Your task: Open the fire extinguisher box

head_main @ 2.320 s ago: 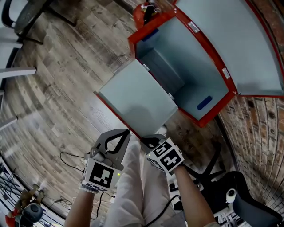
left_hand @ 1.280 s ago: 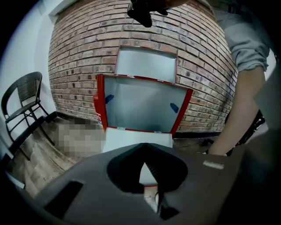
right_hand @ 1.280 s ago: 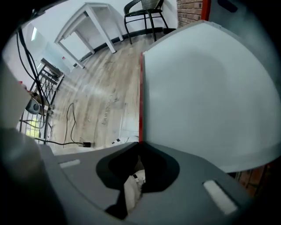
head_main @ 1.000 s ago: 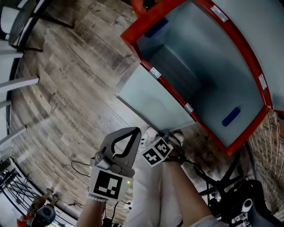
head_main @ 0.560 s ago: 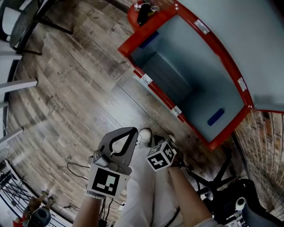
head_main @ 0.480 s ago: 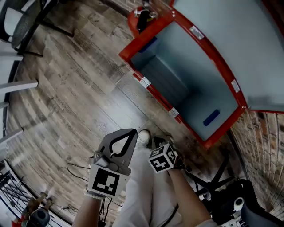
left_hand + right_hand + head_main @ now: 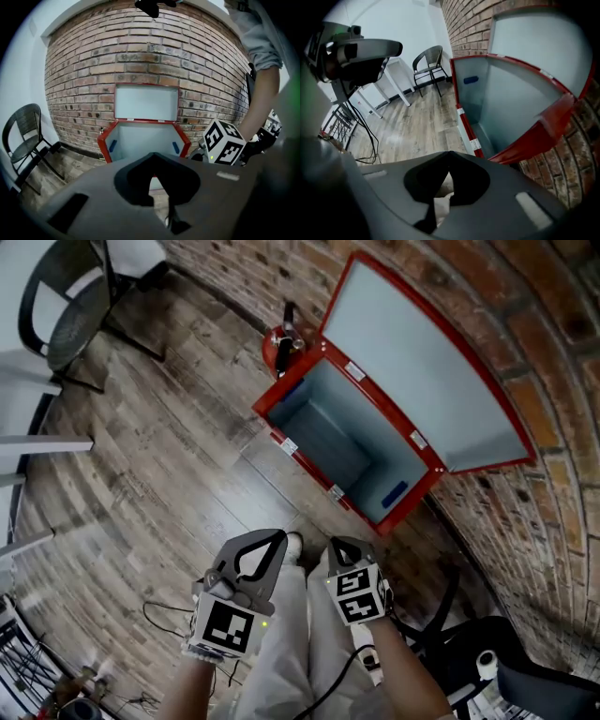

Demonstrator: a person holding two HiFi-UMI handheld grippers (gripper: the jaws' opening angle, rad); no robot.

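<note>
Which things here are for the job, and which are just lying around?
For the job: fire extinguisher box, its open lid, left tongs, right tongs.
Lying about: red fire extinguisher, black chair, floor cables.

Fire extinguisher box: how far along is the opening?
Done: the lid stands up against the brick wall, and the fire extinguisher box shows its grey inside. In hand: nothing; the left gripper and right gripper are shut, empty, short of the box. Left: nothing that I can see.
</note>
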